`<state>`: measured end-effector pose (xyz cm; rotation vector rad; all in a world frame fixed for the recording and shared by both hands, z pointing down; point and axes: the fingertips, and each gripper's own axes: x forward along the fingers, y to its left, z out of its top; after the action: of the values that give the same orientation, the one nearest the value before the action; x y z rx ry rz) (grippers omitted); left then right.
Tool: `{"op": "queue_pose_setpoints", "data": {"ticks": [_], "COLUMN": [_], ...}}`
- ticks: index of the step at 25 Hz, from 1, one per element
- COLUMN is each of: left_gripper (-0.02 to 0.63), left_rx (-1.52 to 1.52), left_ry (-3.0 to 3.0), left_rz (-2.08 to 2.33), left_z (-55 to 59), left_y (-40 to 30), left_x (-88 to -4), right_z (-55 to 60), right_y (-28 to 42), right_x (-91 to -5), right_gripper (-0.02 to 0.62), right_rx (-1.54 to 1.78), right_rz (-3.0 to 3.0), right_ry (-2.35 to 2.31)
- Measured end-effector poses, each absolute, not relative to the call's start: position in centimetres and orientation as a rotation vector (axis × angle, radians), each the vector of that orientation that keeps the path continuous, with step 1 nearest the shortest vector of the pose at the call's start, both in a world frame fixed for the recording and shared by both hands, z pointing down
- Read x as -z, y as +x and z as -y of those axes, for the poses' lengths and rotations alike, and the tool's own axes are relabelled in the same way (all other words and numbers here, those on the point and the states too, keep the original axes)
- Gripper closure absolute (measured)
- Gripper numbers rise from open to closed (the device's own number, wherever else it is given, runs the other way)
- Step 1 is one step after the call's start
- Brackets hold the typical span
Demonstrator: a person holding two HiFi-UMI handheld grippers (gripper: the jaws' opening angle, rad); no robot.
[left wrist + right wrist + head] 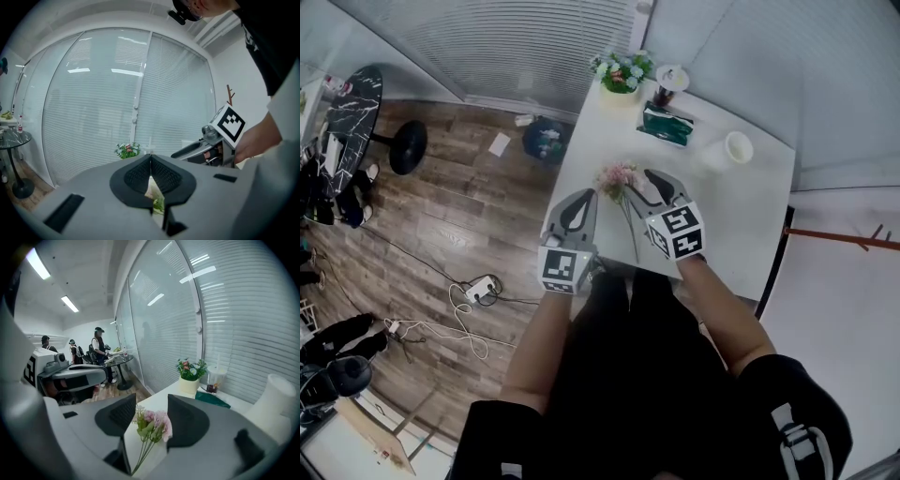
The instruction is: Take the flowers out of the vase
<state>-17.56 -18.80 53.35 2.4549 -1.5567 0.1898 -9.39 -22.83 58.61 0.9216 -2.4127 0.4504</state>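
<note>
far left, on the wooden floor, stand a black round table and a black stool. in the right gripper view a few people stand by that table. nearer the person, a power strip lies among white cables, and a blue bin sits on the floor just beside the left edge of the white tabletop. the left tongs hang over the near left part of the tabletop. they are closed, tips touching, with nothing caught between them, and only a scrap of green and cream shows through the gap below the tips. just to their right the flowers lie flat on the tabletop, pink heads pointing away from the person and thin green stems running back toward the near edge. the right tongs are open, jaws well apart, and in their own view the flower heads sit between the jaws. whether either jaw touches them i cannot tell. at the far edge stands a pot plant. to its right is a clear cup with a dark drink, and a green packet lies in front of it. farthest right, a white cup stands upright, well apart from the flowers.
</note>
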Motion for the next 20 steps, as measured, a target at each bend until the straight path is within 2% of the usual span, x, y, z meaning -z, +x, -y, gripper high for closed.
{"op": "queue_pose_setpoints", "data": {"ticks": [3, 12, 20], "left_gripper": [0.594, 0.594, 0.594], "left_rx": [-0.157, -0.093, -0.047], "left_ry": [2.498, 2.636, 2.748], "left_rz": [1.536, 1.437, 1.366], "left_z": [17.9, 14.5, 12.1], "left_y": [-17.0, -14.4, -12.8], "left_x": [-50.7, -42.6, -37.5], "right_z": [21.7, 16.5, 12.7], "right_y": [-9.3, -8.5, -8.1], "right_x": [-54.4, -43.1, -38.4], "right_gripper": [0.39, 0.548, 0.574], "right_rx": [-0.41, -0.225, -0.12], "right_rz": [2.514, 2.808, 2.9], "right_ry": [0.931, 0.98, 0.981]}}
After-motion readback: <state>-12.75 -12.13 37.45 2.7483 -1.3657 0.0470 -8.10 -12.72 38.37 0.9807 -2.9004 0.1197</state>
